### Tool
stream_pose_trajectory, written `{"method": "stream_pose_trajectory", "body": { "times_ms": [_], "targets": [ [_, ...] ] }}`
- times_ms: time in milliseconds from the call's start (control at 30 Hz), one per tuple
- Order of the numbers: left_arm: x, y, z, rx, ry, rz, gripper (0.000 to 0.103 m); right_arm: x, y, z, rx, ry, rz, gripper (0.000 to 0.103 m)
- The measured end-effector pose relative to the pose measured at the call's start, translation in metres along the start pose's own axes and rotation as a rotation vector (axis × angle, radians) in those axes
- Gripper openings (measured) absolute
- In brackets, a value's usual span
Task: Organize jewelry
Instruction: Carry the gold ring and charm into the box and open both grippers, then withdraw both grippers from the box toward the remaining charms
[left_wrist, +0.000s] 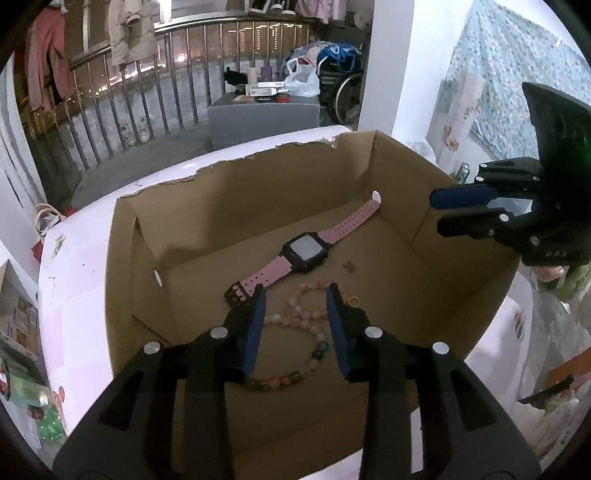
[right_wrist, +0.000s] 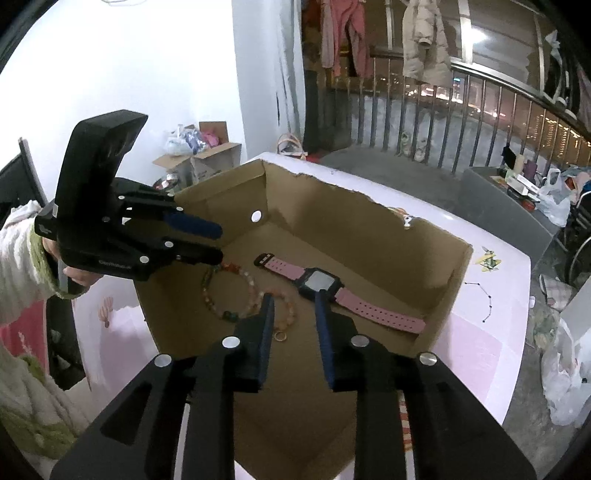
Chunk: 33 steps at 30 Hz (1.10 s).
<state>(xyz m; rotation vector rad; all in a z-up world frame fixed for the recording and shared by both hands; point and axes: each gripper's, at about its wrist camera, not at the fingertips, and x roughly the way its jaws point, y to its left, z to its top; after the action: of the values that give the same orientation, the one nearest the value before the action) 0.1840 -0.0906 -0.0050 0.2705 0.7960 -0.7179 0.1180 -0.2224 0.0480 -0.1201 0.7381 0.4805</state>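
An open cardboard box (left_wrist: 258, 192) (right_wrist: 332, 214) stands on a white table (left_wrist: 74, 258) (right_wrist: 491, 332). On its floor lie a pink-strap watch (left_wrist: 306, 251) (right_wrist: 319, 282), a string of pastel beads (left_wrist: 299, 325) (right_wrist: 229, 291) and a small gold ring (left_wrist: 354, 301) (right_wrist: 281, 336). My left gripper (left_wrist: 295, 295) (right_wrist: 218, 243) hovers over the box's near side, open, with the beads below the gap between its blue pads. My right gripper (right_wrist: 294, 299) (left_wrist: 437, 214) hangs over the opposite rim, open and empty, above the ring and the watch strap.
The box's far rim is torn and ragged. A person's hand in a fuzzy white-green sleeve (right_wrist: 22, 251) holds the left gripper. Beyond the table are a metal railing (left_wrist: 122, 107), a grey cabinet (left_wrist: 264, 110), a wheelchair (left_wrist: 343, 92) and plastic bags (right_wrist: 565, 380) on the floor.
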Motion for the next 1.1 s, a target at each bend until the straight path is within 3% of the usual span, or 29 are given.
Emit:
{"method": "stream_pose_trajectory", "body": {
  "times_ms": [367,467,700,900,1100],
  "targets": [
    [-0.044,-0.012,-0.015,0.008,-0.097,0.014,0.045,-0.035,0.016,-0.011,-0.004,-0.042,-0.023,0.032],
    [-0.062,-0.020,-0.027,0.012,-0.122,0.004,0.050,-0.053,0.023,-0.019,-0.002,-0.067,-0.020,0.036],
    [-0.088,-0.050,-0.065,0.059,-0.143,-0.049,0.051,-0.087,0.044,-0.056,0.018,-0.083,0.013,0.036],
    [-0.086,-0.076,-0.086,0.088,-0.146,-0.129,0.052,-0.085,0.055,-0.085,0.049,-0.044,0.049,0.036],
    [-0.053,-0.097,-0.097,0.121,-0.104,-0.159,0.052,-0.056,0.059,-0.108,0.068,0.025,0.085,0.036]
  ]
}}
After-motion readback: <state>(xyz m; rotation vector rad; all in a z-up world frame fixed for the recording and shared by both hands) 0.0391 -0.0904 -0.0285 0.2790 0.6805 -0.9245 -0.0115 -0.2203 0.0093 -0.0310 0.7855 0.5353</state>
